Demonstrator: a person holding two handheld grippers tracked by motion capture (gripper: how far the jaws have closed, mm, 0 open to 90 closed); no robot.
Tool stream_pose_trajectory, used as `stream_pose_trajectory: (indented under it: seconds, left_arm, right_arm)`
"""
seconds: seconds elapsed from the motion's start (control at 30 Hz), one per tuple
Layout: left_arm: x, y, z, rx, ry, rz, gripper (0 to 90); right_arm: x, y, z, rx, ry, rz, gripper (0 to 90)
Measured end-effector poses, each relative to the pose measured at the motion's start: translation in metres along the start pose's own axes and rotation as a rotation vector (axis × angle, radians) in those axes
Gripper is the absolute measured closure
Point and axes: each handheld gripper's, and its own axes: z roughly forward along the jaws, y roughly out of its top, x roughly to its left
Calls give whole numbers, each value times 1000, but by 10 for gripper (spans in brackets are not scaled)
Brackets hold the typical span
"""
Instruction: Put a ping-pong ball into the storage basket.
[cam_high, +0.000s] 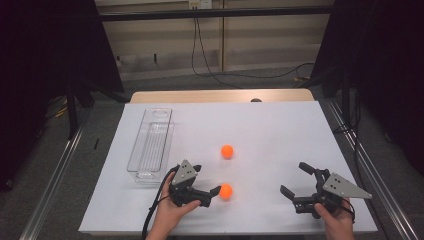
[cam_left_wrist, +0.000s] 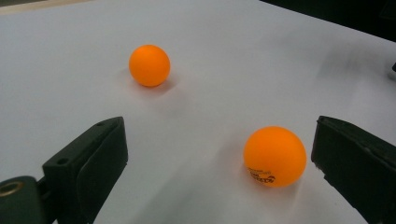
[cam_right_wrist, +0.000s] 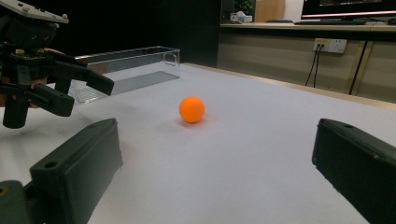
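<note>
The white bench (cam_high: 260, 130) carries a clear bin (cam_high: 150, 145) at its left, lying open-topped and lengthwise, probably so balls can be dropped in from the side where they lie. Right of the bin, the left gripper (cam_high: 212, 192) lies low with its jaws wide and one jaw tip just beside the near ball (cam_high: 226, 190), seemingly lined up to close on it, while the right gripper (cam_high: 296, 181), farther right of the bin, also gapes wide and holds nothing. The far ball (cam_high: 227, 151) rests apart, right of the bin's middle; the print on the near ball is too small to read.
</note>
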Motion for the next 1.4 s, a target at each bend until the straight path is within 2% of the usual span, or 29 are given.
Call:
stream_pose_trajectory:
  seconds: [0.23, 0.5, 0.93, 1.3, 1.4]
  left_arm:
    - [-2, 1, 3, 8, -7, -7, 39]
    - [-4, 3, 5, 31, -15, 14, 39]
    - [-9, 5, 13, 47, -41, 17, 39]
    - [-11, 5, 15, 79, -42, 33, 39]
    - [-13, 4, 16, 78, -46, 27, 39]
  right_arm:
    - [0, 0, 0, 0, 1, 0, 9]
    - [0, 0, 0, 1, 1, 0, 9]
    - [0, 0, 0, 0, 1, 1, 9]
    - [0, 0, 0, 0, 1, 1, 9]
    - [0, 0, 0, 0, 0, 1, 9]
